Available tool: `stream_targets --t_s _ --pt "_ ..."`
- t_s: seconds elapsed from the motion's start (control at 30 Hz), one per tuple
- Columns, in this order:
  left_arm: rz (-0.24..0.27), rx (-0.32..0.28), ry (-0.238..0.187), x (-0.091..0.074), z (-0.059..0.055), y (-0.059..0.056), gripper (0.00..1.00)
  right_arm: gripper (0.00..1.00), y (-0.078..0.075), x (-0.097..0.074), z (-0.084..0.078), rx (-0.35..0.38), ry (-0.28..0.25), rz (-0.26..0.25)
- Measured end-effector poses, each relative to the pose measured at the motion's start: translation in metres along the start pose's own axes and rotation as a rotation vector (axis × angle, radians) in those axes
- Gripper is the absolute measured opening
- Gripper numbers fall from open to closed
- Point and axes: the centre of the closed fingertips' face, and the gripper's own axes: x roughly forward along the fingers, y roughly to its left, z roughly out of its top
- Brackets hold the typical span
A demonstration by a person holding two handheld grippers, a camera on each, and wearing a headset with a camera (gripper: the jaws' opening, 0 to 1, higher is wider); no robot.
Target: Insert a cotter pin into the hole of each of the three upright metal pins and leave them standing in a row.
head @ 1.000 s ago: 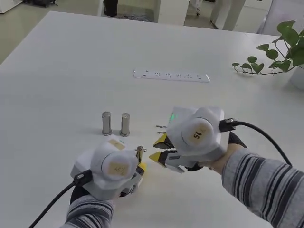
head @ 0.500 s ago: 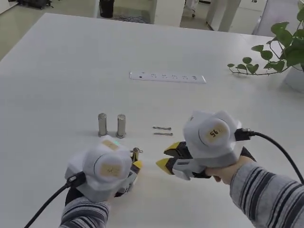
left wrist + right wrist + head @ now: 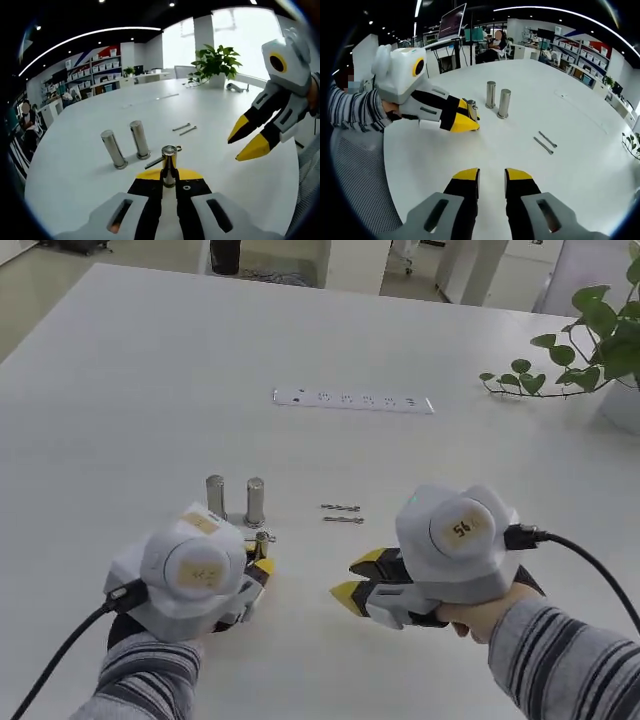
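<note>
An open-plan office: a long white table (image 3: 150, 370) with a power strip (image 3: 352, 400) and plant (image 3: 598, 335), stocked shelves (image 3: 101, 66), a desk monitor (image 3: 452, 20), and ceiling strip lights (image 3: 90, 35).

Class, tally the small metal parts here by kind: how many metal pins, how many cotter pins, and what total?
Metal pins: 3 (two standing free, one in the left gripper)
Cotter pins: 3 (two loose, one through the held pin)
Total: 6

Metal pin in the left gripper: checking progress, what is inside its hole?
A cotter pin runs through the held metal pin, sticking out both sides. The left gripper covers the pin's base with its jaws.
</note>
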Motion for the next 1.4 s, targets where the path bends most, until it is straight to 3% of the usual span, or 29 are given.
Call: stream_targets --t_s 0.27,0.5,0.83,1.4 --pt "0.045 -0.033 -0.005 -0.005 -0.001 0.023 0.05 0.15 0.002 0.001 -0.003 0.006 -0.003 0.008" --pt "0.069 -0.034 0.011 -0.008 -0.009 0.033 0.05 0.15 0.003 0.001 -0.004 0.018 -0.003 0.01" --pt "0.067 -0.033 0.029 -0.009 -0.017 0.037 0.05 0.16 0.006 0.003 0.001 0.033 -0.026 0.013" --pt "0.052 -0.047 0.02 -0.008 -0.017 0.04 0.06 0.17 0.009 0.004 -0.001 0.06 -0.022 0.024"
